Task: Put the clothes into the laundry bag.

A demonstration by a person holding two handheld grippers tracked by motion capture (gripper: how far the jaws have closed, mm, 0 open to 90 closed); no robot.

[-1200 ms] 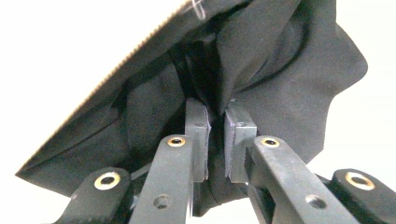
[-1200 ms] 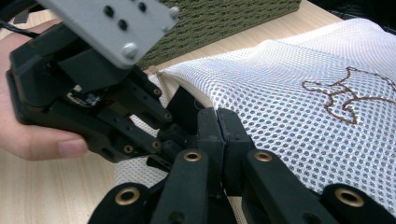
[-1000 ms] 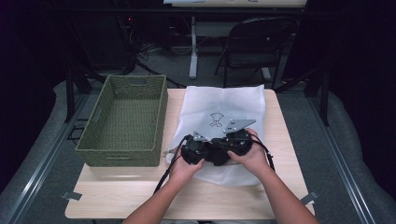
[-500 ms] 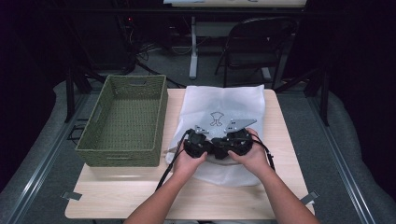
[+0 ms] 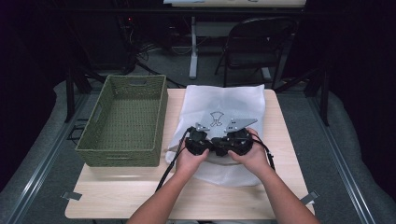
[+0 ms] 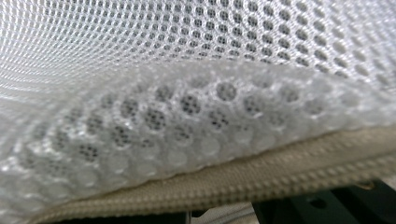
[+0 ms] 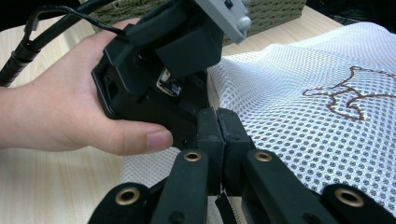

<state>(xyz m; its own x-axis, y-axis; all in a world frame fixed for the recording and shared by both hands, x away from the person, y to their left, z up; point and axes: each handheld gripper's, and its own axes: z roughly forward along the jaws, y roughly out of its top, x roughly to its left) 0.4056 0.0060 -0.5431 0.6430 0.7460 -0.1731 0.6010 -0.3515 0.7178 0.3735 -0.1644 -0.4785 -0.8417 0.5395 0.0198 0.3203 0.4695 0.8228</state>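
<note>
The high camera sits above my side of the table and looks forward and down, far enough back to take in the whole tabletop, the green basket and the white mesh bag. The camera on my left gripper is pressed right up against that bag's mesh and its zipper edge, too close to focus. The camera on my right gripper looks along its own jaws across the bag toward my left hand and the basket behind it. All three views share the bag.
</note>
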